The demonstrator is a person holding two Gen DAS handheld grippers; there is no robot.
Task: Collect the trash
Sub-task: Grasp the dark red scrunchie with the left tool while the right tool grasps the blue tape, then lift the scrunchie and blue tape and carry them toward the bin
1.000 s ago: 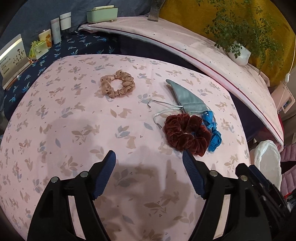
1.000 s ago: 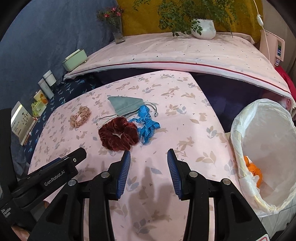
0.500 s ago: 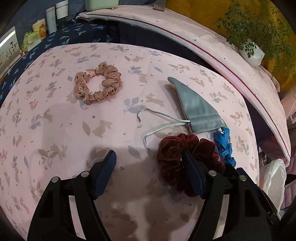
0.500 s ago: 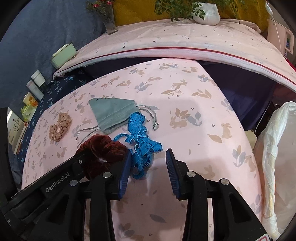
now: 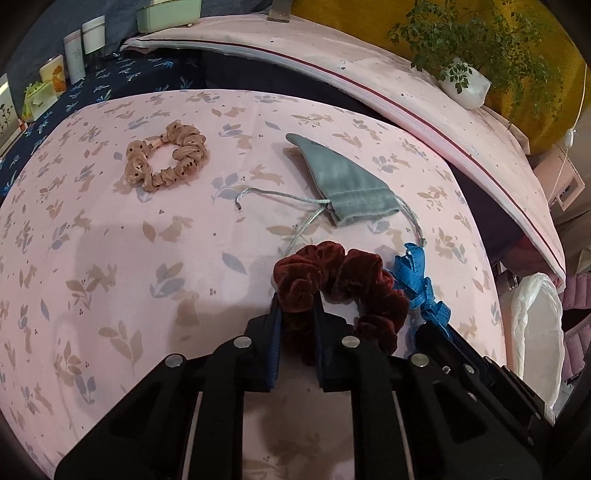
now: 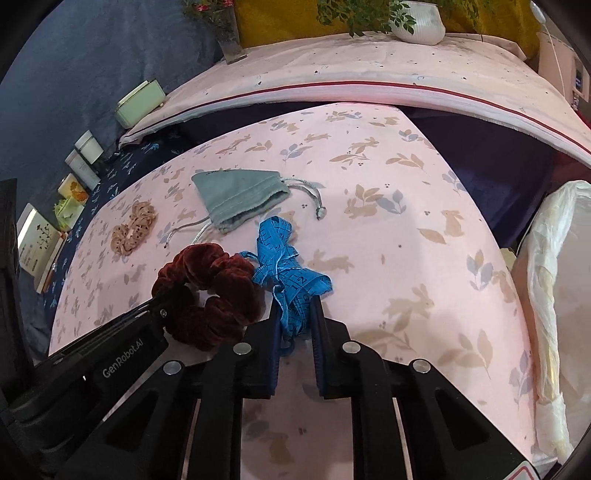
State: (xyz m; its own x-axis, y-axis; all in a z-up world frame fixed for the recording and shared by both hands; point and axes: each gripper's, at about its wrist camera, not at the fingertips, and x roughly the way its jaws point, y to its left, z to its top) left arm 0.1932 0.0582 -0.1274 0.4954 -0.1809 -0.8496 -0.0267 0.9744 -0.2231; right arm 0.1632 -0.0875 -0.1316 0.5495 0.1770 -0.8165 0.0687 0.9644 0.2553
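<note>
A dark red velvet scrunchie (image 5: pixel 332 280) lies on the pink rabbit-print cloth (image 5: pixel 110 258). My left gripper (image 5: pixel 297 306) is closing, and its jaws pinch the scrunchie's near left loop. Beside it, a crumpled blue measuring tape (image 6: pixel 288 273) sits between the closing jaws of my right gripper (image 6: pixel 293 312), which press on its near end. The same scrunchie (image 6: pixel 210 288) shows left of the tape, with the left gripper's black body across it. Farther back lie a grey drawstring pouch (image 5: pixel 347 184) and a tan scrunchie (image 5: pixel 166 158).
A bin lined with a white bag (image 6: pixel 554 295) stands off the table's right edge. Behind the table is a pink-covered ledge (image 6: pixel 369 74) with a potted plant (image 6: pixel 417 22). A green box (image 6: pixel 140 103), jars and cards sit on dark blue cloth at the left.
Both grippers moved forward and down onto the cluster. The left jaws closed from wide apart onto the red scrunchie; the right jaws closed onto the blue tape.
</note>
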